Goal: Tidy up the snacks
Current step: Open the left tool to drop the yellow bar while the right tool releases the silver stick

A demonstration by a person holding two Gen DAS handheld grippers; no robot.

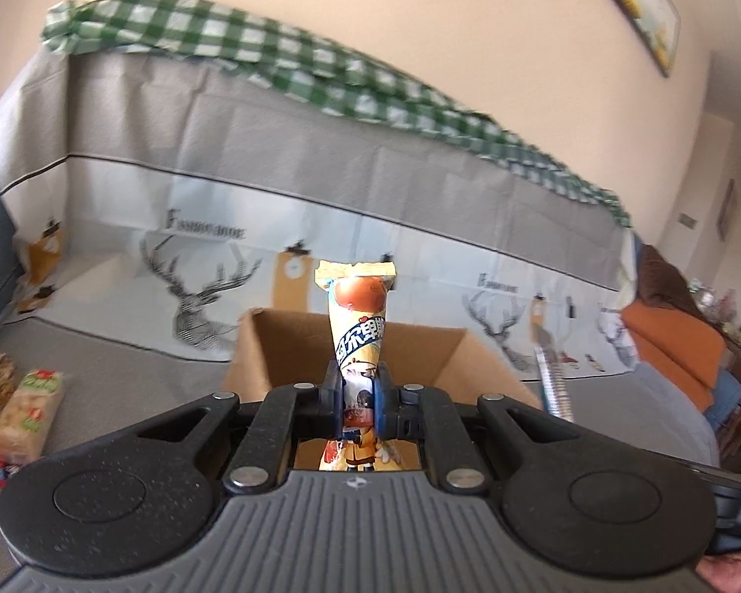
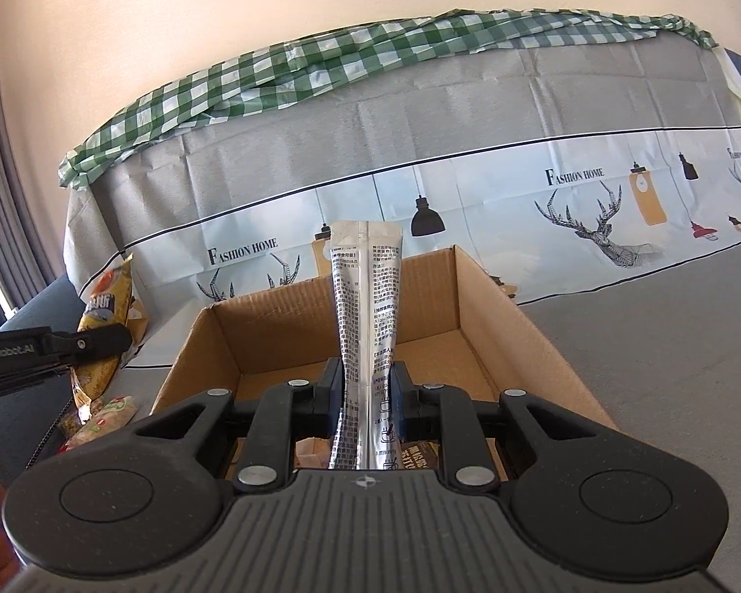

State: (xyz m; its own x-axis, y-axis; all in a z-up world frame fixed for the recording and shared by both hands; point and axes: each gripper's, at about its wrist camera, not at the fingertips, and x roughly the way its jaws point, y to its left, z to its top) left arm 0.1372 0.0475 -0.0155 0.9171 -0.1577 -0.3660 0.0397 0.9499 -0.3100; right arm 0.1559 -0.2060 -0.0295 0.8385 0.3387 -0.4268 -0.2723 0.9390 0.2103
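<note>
My left gripper (image 1: 359,390) is shut on a yellow and orange snack packet (image 1: 358,326) that stands upright between the fingers, just in front of an open cardboard box (image 1: 291,346). My right gripper (image 2: 367,390) is shut on a long silver sachet (image 2: 368,296) with black print, held upright over the near part of the same cardboard box (image 2: 514,336). The silver sachet's tip shows at the right of the left wrist view (image 1: 553,375). The left gripper and its yellow packet show at the left of the right wrist view (image 2: 99,326).
Several loose snack packs (image 1: 24,405) lie on the grey sofa seat left of the box, also in the right wrist view (image 2: 103,420). A dark packet (image 2: 420,454) lies inside the box. The sofa back with deer-print cover (image 2: 568,197) rises behind the box.
</note>
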